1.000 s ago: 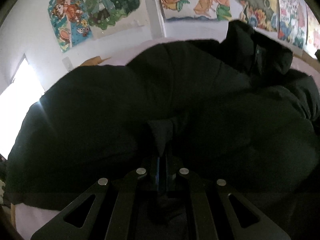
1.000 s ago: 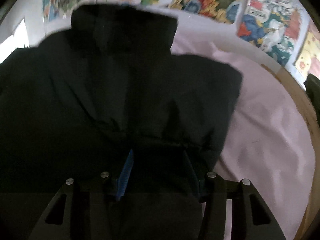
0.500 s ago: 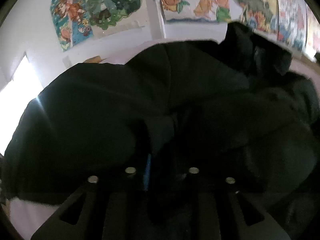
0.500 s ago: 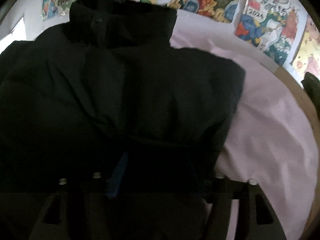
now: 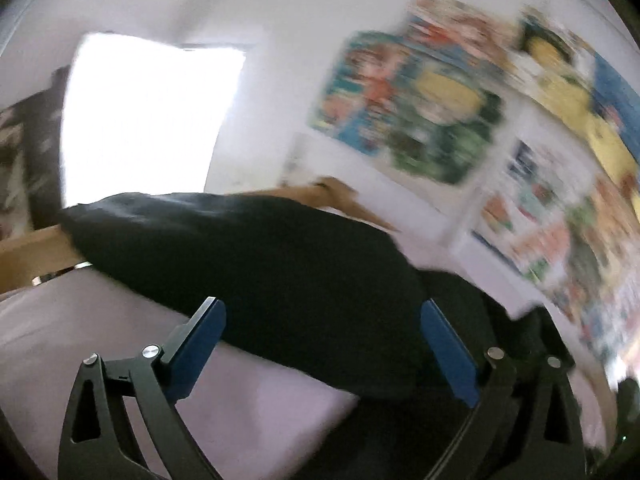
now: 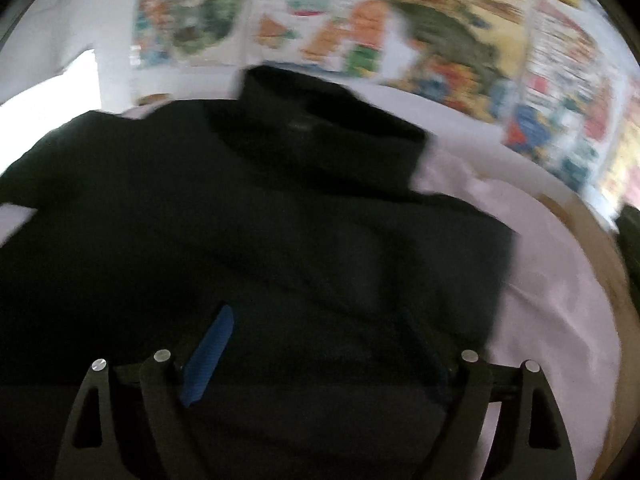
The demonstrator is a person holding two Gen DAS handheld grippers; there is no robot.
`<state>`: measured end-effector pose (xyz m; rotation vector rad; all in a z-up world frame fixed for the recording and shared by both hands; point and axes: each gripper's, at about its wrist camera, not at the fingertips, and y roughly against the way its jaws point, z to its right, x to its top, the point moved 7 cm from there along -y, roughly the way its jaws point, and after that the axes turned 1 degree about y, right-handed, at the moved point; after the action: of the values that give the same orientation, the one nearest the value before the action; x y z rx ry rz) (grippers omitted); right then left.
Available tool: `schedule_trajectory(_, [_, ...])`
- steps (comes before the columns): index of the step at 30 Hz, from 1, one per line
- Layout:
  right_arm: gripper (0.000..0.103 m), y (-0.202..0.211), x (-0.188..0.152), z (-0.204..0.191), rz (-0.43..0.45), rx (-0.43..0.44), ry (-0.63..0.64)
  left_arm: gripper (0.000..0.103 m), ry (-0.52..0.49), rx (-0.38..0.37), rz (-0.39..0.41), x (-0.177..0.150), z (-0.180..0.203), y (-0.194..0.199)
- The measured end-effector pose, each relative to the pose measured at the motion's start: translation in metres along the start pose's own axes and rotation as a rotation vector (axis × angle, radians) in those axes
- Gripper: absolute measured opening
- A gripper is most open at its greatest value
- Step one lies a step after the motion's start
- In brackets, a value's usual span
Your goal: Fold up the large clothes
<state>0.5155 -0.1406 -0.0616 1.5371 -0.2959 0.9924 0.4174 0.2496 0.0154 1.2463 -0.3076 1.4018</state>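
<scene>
Lying bulky, black jacket (image 6: 280, 220), collar up

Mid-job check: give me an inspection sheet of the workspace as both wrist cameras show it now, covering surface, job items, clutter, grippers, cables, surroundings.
Surface: pale pink sheet over a wooden frame.
Job's things: black jacket lying on the sheet, collar at the far end by the wall; no pad presses on it.
Clutter: a dark item at the right edge of the right wrist view, too blurred to name.
Grippers: left gripper jaws wide and opening, nothing gripped; right gripper jaws opening over the jacket, nothing gripped.
Cables: nothing seen.
Surroundings: white wall with colourful posters, a bright window; both views motion-blurred.
</scene>
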Motion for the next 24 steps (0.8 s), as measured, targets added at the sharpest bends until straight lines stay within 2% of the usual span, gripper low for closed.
schedule_trajectory(2, [0.085, -0.004, 0.016, -0.023, -0.005, 0.063, 0.001, 0.096, 0.047, 0.080, -0.003, 0.007, -0.024, -0.004])
schedule_trajectory(4, [0.085, -0.012, 0.036, -0.052, -0.023, 0.127, 0.024, 0.096, 0.151, 0.147, -0.023, 0.010, -0.054, -0.010])
schedule_trajectory(7, [0.085, -0.025, 0.049, -0.091, -0.082, 0.166, 0.073, 0.096, 0.361, 0.172, -0.074, 0.007, -0.097, -0.020])
schedule_trajectory(10, [0.085, -0.044, 0.054, -0.125, -0.114, 0.158, 0.148, 0.096, 0.499, 0.147, -0.095, 0.001, -0.125, -0.025])
schedule_trajectory(12, [0.085, -0.056, 0.058, -0.138, -0.083, 0.135, 0.169, 0.096, 0.513, 0.135, -0.079, 0.004, -0.132, -0.028])
schedule_trajectory(15, [0.085, -0.066, 0.054, -0.150, -0.018, 0.085, 0.183, 0.096, 0.475, 0.107, -0.059, 0.007, -0.131, -0.035])
schedule_trajectory(17, [0.085, -0.070, 0.048, -0.156, 0.057, 0.038, 0.205, 0.097, 0.451, 0.071, -0.064, 0.010, -0.129, -0.043])
schedule_trajectory(21, [0.087, -0.091, 0.039, -0.166, 0.035, -0.018, 0.266, 0.096, 0.458, -0.009, -0.033, 0.021, -0.133, -0.055])
schedule_trajectory(24, [0.096, -0.102, 0.039, -0.163, 0.017, -0.034, 0.262, 0.092, 0.491, 0.008, -0.008, 0.023, -0.144, -0.057])
